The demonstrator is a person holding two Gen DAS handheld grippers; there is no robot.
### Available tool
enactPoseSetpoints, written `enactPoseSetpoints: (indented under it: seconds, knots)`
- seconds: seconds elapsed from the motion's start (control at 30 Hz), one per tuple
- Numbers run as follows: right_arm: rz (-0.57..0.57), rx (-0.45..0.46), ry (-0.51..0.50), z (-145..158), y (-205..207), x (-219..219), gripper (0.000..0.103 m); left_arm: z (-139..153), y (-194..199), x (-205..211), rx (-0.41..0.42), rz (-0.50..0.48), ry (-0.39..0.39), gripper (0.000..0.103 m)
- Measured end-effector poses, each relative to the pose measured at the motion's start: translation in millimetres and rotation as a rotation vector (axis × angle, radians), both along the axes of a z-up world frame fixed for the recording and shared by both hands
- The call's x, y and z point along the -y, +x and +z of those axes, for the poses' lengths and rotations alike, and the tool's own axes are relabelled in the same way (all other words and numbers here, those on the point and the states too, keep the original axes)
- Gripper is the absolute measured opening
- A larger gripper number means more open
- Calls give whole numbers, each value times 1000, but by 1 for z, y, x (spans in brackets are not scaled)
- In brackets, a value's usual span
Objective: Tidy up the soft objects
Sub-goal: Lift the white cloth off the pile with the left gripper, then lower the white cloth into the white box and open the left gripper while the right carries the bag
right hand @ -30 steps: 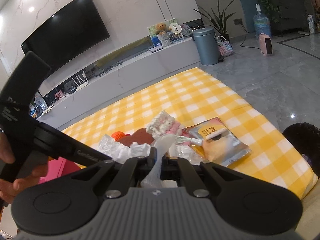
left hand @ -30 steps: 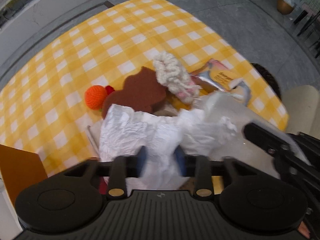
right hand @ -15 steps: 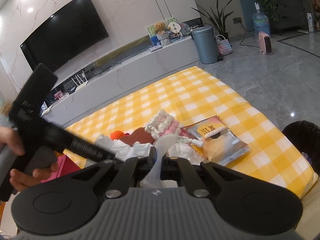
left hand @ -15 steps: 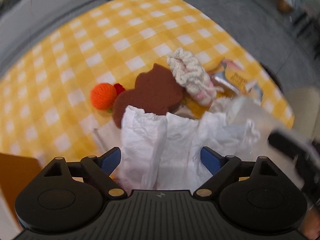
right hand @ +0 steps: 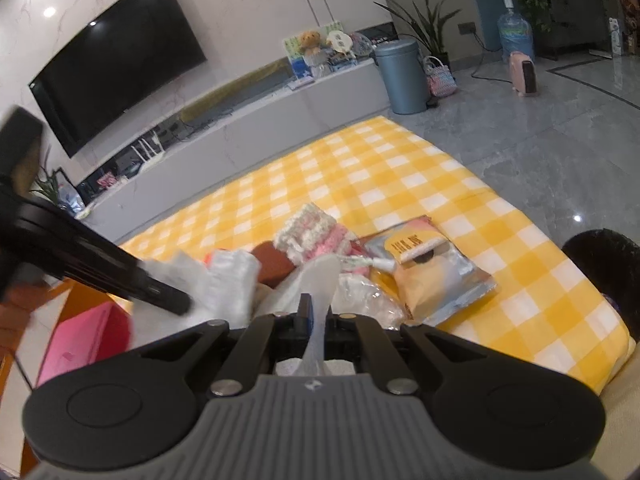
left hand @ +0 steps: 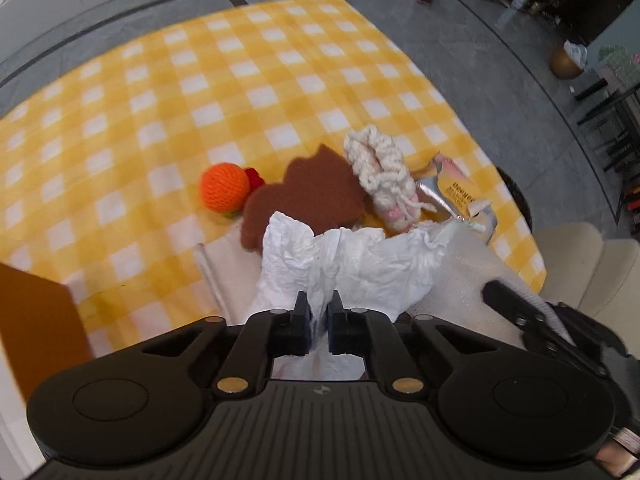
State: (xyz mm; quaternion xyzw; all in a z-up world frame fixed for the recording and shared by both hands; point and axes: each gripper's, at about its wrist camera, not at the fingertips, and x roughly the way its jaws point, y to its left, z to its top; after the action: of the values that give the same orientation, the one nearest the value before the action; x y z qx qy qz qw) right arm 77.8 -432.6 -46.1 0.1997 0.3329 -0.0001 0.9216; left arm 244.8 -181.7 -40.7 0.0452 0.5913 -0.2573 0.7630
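Note:
My left gripper [left hand: 318, 312] points down at a crumpled white pad [left hand: 360, 256]; its jaws are closing and pinch a fold of the pad between the pads. The pad sits at the mouth of a clear plastic bag [left hand: 460, 276]. My right gripper [right hand: 318, 312] is shut on a strip of that bag's rim [right hand: 320, 284]. Behind the pad lie a brown sponge shape [left hand: 308, 196], an orange knitted ball [left hand: 225, 187] and a cream and pink knitted piece [left hand: 380, 172]. The pad's lower part is hidden behind the left jaws.
A foil snack packet [right hand: 432, 268] lies right of the bag on the yellow checked tablecloth [left hand: 240, 80]. A brown box [left hand: 36, 320] stands at the near left, a pink box [right hand: 88, 340] below the table edge. A pale chair [left hand: 580, 264] is at the right.
The left jaws opened wide around the white pad, then shut on a fold of it, and the left hand shifted. The right gripper kept still, holding the bag rim.

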Motion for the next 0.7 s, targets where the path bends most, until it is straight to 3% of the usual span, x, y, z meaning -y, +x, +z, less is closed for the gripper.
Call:
enactPoseSetpoints:
  seconds: [0.1, 0.33, 0.7]
  knots:
    - [-17, 23, 3, 4, -5, 4, 0, 14, -5, -12, 21, 12, -48, 8]
    - [20, 154, 127, 25, -24, 17, 0, 42, -17, -27, 63, 40, -124, 8]
    - [94, 213, 195, 44, -29, 8, 0, 88, -41, -69, 118, 115, -206, 8]
